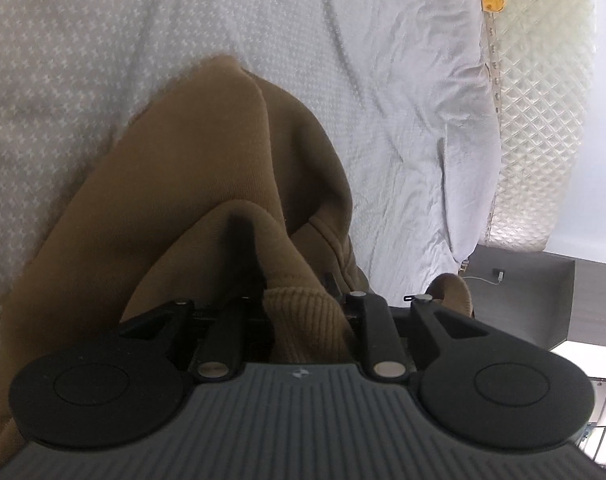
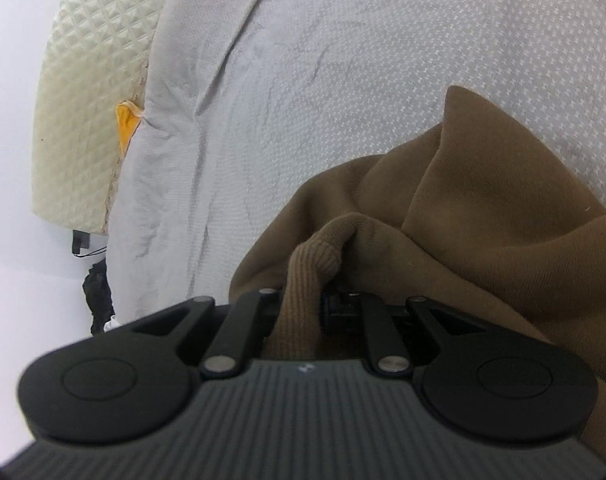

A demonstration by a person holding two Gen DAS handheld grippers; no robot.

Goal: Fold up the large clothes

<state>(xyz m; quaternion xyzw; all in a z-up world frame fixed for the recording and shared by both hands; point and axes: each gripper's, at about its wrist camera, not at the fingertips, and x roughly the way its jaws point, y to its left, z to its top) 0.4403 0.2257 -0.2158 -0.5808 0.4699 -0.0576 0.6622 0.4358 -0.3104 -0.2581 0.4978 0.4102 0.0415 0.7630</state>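
Fingers (image 1: 299, 276) of both grippers (image 2: 323, 280) pinch sweatshirt (image 1: 191, 168) ribbing.

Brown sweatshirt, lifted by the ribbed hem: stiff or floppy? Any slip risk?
Likely floppy: the sweatshirt drapes in soft folds from the left gripper. Probably fairly heavy; the knit looks thick. Slip seems unlikely: ribbed hem bunches in the right gripper.

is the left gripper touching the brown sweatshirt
Touching. The left wrist view shows the left gripper with its jaws closed on the ribbed hem of the brown sweatshirt, fabric bunched between them.
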